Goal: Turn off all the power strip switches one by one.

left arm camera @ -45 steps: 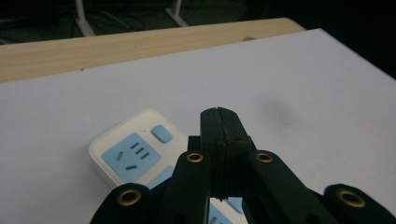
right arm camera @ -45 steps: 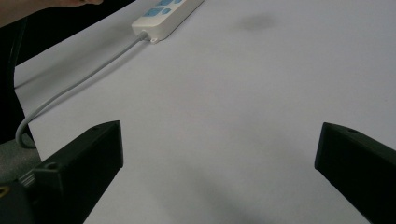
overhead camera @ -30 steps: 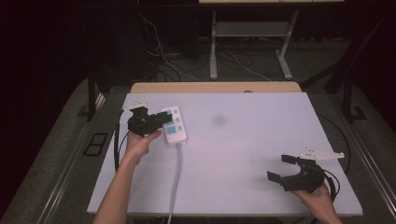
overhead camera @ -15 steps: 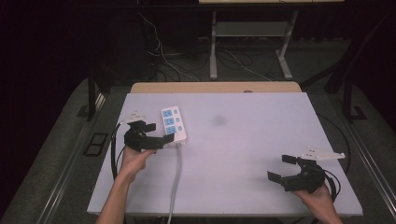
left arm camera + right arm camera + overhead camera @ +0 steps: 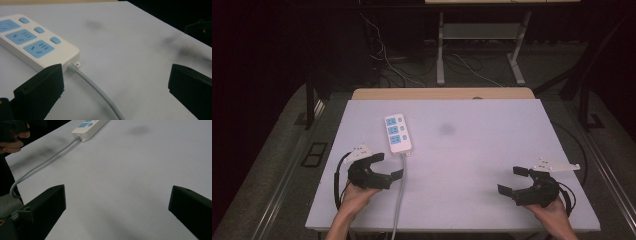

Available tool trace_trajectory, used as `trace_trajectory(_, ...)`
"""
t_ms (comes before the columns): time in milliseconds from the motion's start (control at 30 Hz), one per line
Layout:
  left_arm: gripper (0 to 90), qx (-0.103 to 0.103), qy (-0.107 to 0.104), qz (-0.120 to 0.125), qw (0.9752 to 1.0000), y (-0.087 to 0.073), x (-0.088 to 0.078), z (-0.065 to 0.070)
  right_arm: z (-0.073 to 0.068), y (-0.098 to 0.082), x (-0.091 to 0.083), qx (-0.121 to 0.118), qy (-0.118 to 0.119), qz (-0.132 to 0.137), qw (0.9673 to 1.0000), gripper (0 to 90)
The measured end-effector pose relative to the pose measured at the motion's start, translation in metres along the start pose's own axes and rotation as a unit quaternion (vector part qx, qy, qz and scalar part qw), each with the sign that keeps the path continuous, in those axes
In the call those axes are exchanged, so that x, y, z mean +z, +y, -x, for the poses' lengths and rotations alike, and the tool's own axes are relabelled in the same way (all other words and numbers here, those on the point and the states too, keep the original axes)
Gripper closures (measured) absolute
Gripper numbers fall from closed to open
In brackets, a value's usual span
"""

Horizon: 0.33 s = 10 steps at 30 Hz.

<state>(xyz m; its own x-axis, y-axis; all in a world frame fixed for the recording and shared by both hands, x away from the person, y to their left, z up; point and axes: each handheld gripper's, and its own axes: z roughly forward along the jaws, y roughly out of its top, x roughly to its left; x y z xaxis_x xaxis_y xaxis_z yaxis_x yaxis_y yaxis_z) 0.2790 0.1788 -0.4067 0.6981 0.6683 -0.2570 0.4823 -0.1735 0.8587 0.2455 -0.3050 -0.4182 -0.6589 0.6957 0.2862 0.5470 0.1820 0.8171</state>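
Your left gripper (image 5: 383, 166) has just opened its jaws wide and drawn back from the power strip (image 5: 398, 133); the strip lies free on the desk (image 5: 472, 170) just beyond them, its cable (image 5: 100, 92) running between them. Your right gripper (image 5: 516, 180), jaws wide and empty, rests well apart from it; the placing looks done.

power strip (image 5: 37, 47) cut off by left edge; cable (image 5: 100, 93) by bottom.

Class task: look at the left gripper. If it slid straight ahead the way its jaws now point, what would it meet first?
Probably the grey cable of the power strip, which crosses between the open jaws of the left gripper just ahead. The strip itself lies off to one side; depth is hard to judge.
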Motion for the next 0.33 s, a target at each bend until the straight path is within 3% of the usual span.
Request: trace_trajectory(333,0.0,0.020,-0.014,-0.026,0.9994,-0.022,0.000,0.007,-0.002,-0.003,-0.002,0.003,0.002,-0.003,1.0000,1.0)
